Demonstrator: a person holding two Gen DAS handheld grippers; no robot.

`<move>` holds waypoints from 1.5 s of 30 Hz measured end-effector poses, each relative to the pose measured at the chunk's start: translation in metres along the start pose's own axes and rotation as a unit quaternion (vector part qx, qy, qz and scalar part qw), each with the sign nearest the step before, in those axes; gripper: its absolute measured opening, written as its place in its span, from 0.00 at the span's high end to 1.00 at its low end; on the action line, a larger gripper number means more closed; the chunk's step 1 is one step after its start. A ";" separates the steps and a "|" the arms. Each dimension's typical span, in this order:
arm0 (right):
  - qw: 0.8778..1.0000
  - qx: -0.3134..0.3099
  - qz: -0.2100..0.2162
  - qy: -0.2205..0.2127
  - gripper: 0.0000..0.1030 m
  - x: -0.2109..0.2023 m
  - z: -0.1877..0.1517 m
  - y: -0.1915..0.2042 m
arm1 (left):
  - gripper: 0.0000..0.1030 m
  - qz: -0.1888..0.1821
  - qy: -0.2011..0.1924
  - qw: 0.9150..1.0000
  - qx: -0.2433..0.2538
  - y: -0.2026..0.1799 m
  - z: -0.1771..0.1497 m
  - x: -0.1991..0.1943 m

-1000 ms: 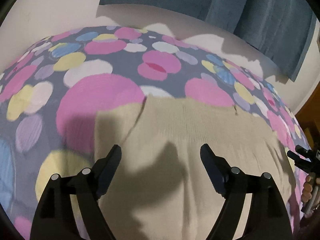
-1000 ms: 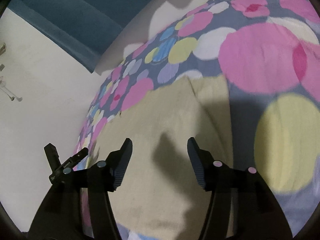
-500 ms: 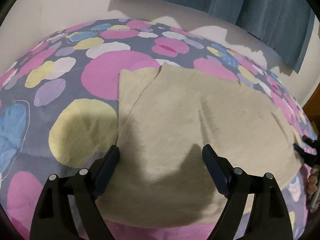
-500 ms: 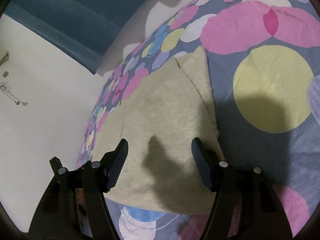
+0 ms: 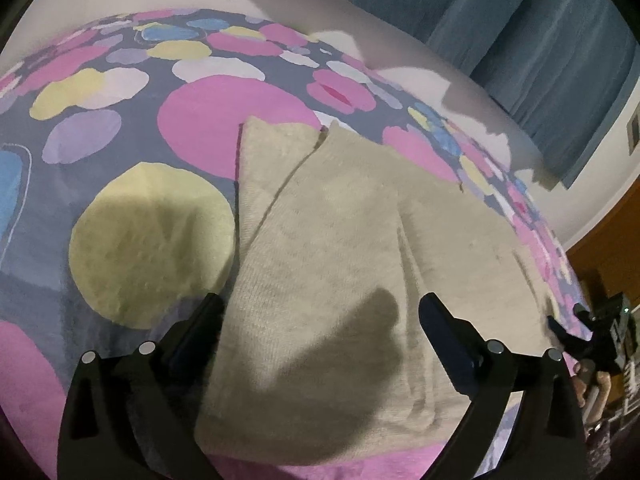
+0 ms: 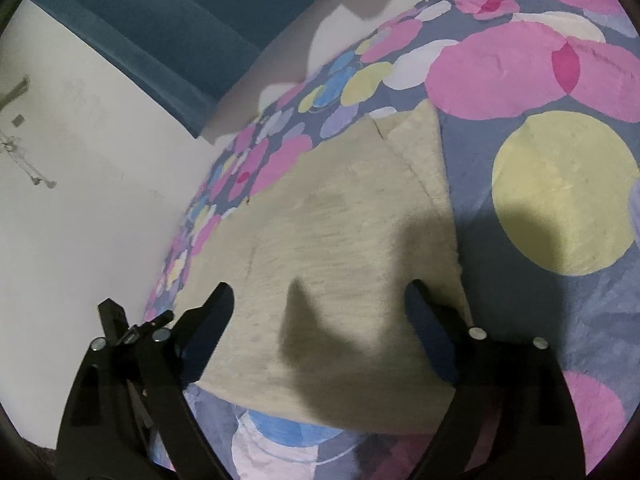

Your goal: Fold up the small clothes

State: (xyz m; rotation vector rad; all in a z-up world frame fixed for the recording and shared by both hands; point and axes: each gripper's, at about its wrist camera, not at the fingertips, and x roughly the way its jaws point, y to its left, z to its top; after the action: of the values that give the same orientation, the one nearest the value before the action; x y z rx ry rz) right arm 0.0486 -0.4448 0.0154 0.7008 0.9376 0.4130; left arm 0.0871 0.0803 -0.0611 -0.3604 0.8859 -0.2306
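A beige knit garment (image 5: pixel 344 240) lies flat on a bedspread with pink, yellow and blue circles (image 5: pixel 152 240). One folded part overlaps at its far left corner. My left gripper (image 5: pixel 320 320) is open and empty, above the garment's near edge. In the right wrist view the same garment (image 6: pixel 332 248) lies ahead. My right gripper (image 6: pixel 320 312) is open and empty, over the garment's near end. The right gripper also shows at the right edge of the left wrist view (image 5: pixel 592 332).
A blue curtain (image 5: pixel 520 20) hangs on the white wall behind the bed. The bedspread (image 6: pixel 560 192) stretches to the right of the garment. A brown wooden surface (image 5: pixel 612 240) lies past the bed's right edge.
Both grippers have pulled back from the garment. Its near edge now shows in both views. Both stay open.
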 end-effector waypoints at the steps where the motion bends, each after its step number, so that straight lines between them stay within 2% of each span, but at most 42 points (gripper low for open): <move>1: 1.000 0.001 -0.016 0.004 0.11 0.001 0.002 0.007 | 0.05 -0.004 -0.001 1.000 -0.003 0.001 -0.001 -0.001; 3: 1.000 -0.006 -0.025 0.005 0.10 0.004 0.007 0.024 | 0.05 -0.011 -0.003 1.000 -0.008 0.002 0.000 -0.002; 8: 0.998 -0.055 0.029 0.022 0.07 0.039 0.028 0.088 | 0.05 -0.019 -0.008 1.000 -0.016 0.004 0.000 -0.002; 13: 0.995 -0.074 0.012 0.063 0.07 0.122 0.062 0.127 | 0.05 -0.025 -0.010 0.999 -0.021 0.005 0.000 -0.002; 19: 0.994 -0.056 -0.013 0.096 0.07 0.210 0.089 0.140 | 0.05 -0.029 -0.012 0.999 -0.025 0.007 0.001 -0.003; 24: 0.991 -0.037 -0.028 0.128 0.06 0.253 0.085 0.131 | 0.05 -0.036 -0.014 0.999 -0.032 0.009 0.002 -0.003; 27: 0.993 -0.035 -0.017 0.110 0.06 0.250 0.082 0.128 | 0.05 -0.037 -0.013 0.999 -0.034 0.010 0.003 -0.002; 32: 0.994 -0.025 -0.013 0.108 0.06 0.224 0.067 0.132 | 0.05 -0.037 -0.013 0.999 -0.033 0.010 0.002 -0.003; 39: 0.994 -0.036 0.006 0.107 0.06 0.168 0.007 0.141 | 0.05 -0.037 -0.013 0.999 -0.034 0.010 0.002 -0.002; 45: 0.995 -0.016 0.029 0.093 0.06 0.124 -0.043 0.138 | 0.05 -0.038 -0.014 0.999 -0.034 0.010 0.002 -0.002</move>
State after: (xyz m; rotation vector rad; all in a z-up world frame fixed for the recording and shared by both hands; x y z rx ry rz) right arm 0.0754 -0.2562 0.0230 0.6694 1.0843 0.5513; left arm 0.0879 0.0908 -0.0623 -0.4598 0.8538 -0.2655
